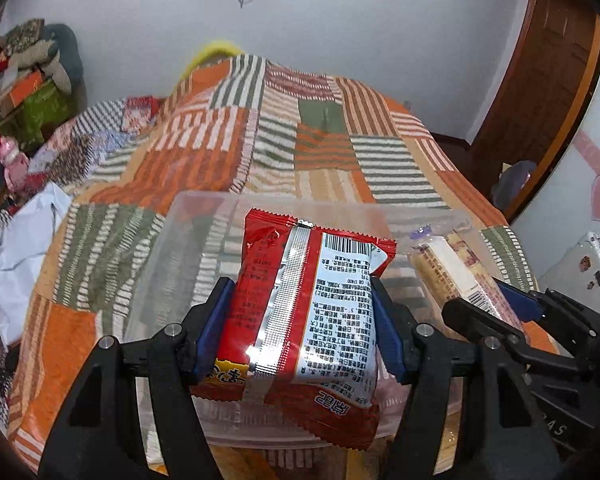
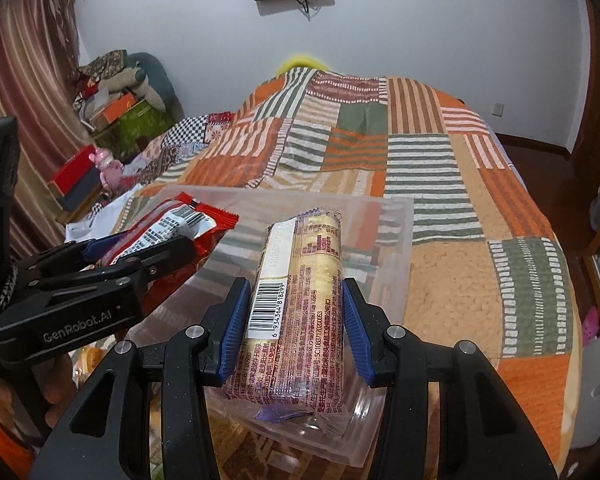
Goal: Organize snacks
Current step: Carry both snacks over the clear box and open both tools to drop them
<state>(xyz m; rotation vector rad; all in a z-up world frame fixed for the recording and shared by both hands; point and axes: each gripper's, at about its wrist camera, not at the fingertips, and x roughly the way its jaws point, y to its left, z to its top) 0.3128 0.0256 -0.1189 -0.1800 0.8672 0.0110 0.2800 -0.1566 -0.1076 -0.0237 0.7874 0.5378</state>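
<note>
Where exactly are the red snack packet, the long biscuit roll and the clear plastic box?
Red foil snack packet (image 1: 300, 304), left wrist view, printed back.
Long clear-wrapped biscuit roll (image 2: 300, 292), right wrist view, mid-wrapper.
Clear plastic box (image 2: 396, 240), right wrist view, right wall.

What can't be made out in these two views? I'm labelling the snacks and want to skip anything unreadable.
- Red snack packet, left wrist view: only its back shows; the front name is turned away.
- Biscuit roll, right wrist view: its print is too small and warped to read.
- Clear plastic box: its floor is hidden under both packs.
- Left hand-held gripper and right hand-held gripper: handles cut off below.
</note>
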